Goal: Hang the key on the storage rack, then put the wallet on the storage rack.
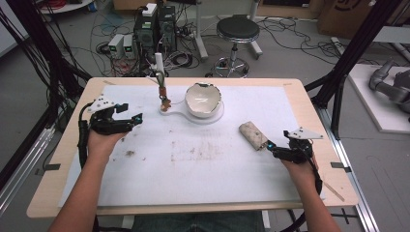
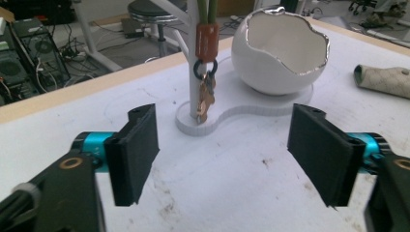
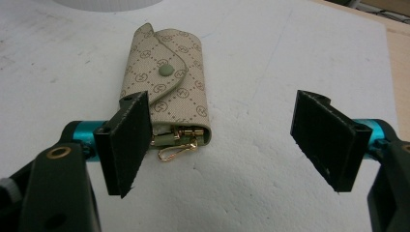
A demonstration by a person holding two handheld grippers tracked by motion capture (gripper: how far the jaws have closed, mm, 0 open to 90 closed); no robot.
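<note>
1. Left hand-held black two-jaw gripper [image 1: 138, 118]: released, flat ribbed pads spread wide, nothing between them; teal anodised collars behind each pad. Sits at 9 o'clock on the table, pointing toward the stand.
2. Right hand-held black two-jaw gripper [image 1: 268, 146]: released, pads apart, not pressing anything. At 4 o'clock on the table.
3. Beige monogram-print fabric key pouch [image 3: 167, 92]: oblong, rounded flap closed with a matte green snap stud, dotted diamond pattern. Lying flat at 3 o'clock of table centre, just ahead of the right gripper. In the right gripper view, near end sits beside the left-hand pad; contact not resolvable.
4. Gold metal clasp [image 3: 176, 147]: glossy wire hook poking out of the pouch's open near end.
5. White figure-eight foam-like stand base [image 2: 251, 110]: matte, ridged edge, at 12 o'clock on the table.
6. White glossy ceramic eggshell-shaped bowl [image 2: 278, 53]: jagged silver-edged rim, seated on the base's larger lobe.
7. Thin white upright post [image 2: 194, 94]: on the smaller lobe; brown sleeve above, black ring below it.
8. Small brass-coloured key bunch [image 2: 207, 99]: hanging from that ring, against the post.
9. White matte mat [image 1: 203, 164]: scuffed, brown stains, covering a light wood table [image 1: 312, 116].
</note>
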